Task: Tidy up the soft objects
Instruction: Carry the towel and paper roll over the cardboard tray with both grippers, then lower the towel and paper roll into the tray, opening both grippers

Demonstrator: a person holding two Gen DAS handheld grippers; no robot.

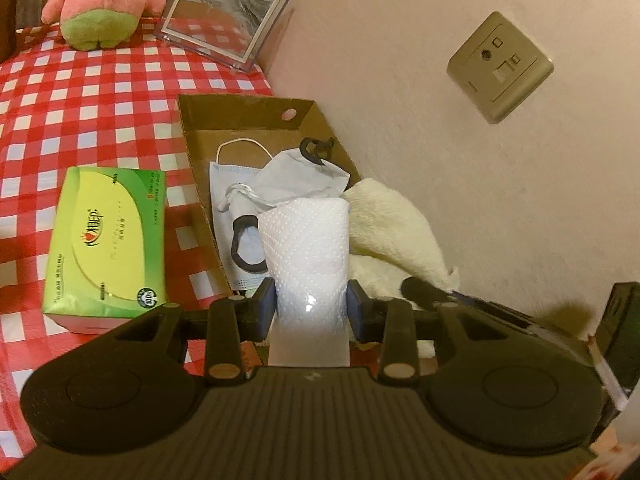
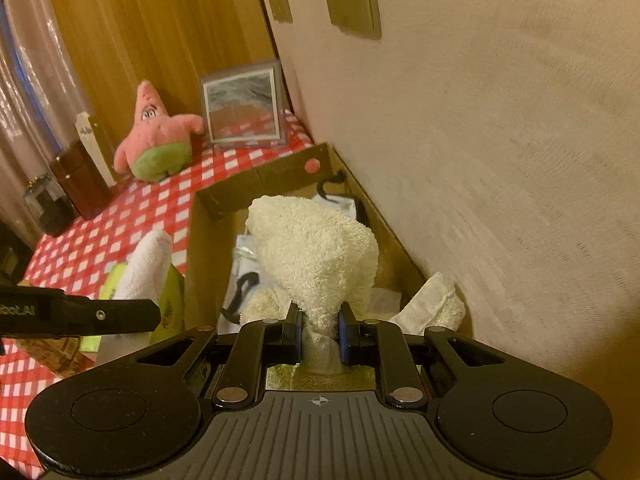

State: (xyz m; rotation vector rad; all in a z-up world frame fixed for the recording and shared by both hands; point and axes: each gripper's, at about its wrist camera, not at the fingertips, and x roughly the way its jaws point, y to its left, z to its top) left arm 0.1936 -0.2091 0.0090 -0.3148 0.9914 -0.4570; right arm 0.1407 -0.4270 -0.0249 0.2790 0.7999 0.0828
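My left gripper [image 1: 311, 305] is shut on a folded white paper towel [image 1: 306, 240], held above the near end of an open cardboard box [image 1: 244, 114]. My right gripper [image 2: 319, 334] is shut on a cream fluffy towel [image 2: 316, 248] that bunches up over the same box [image 2: 260, 178]. Inside the box lie blue face masks [image 1: 236, 184] with black ear loops. The cream towel [image 1: 392, 224] shows to the right of the paper towel in the left wrist view. A pink and green starfish plush [image 1: 102, 4] sits at the far end of the checked table.
A green tissue pack [image 1: 110, 244] lies left of the box on the red and white checked cloth [image 1: 100, 92]. A clear picture frame [image 1: 226, 20] stands by the wall [image 1: 440, 160], which runs close along the box's right side. Dark containers [image 2: 76, 184] stand far left.
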